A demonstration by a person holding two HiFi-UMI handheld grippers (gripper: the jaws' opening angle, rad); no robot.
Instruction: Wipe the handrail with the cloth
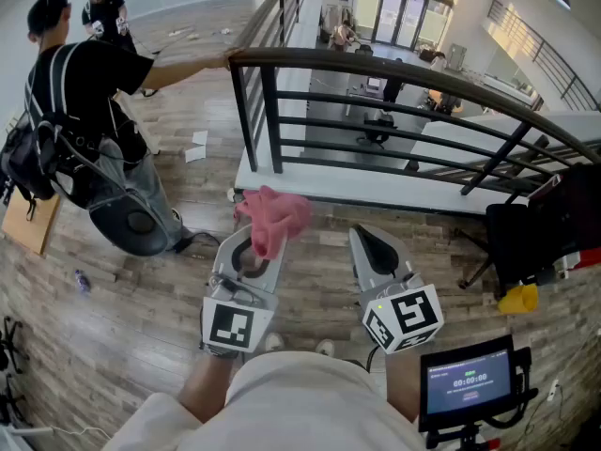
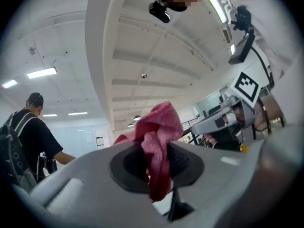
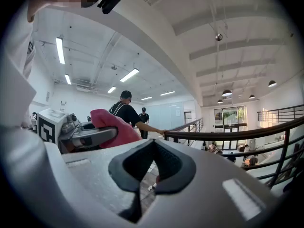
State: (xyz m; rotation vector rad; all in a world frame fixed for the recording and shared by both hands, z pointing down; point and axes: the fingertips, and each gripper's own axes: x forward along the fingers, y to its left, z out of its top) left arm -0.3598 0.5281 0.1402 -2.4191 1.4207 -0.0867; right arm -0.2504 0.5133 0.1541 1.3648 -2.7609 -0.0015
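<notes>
Cloth (image 1: 273, 216) in left gripper (image 1: 255, 250)

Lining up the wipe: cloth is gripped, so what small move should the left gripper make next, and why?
Probably carry the left gripper forward and up to lay the cloth on the handrail: its jaws clamp the cloth, which is short of the rail, not touching it.

Out of sight or cut off
The cloth (image 1: 270, 216) has its lower end buried between the jaws of the left gripper (image 1: 252, 244); the handrail (image 1: 394, 69) runs off the right edge (head view), and the print on the small screen (image 1: 467, 381) is too small to read
</notes>
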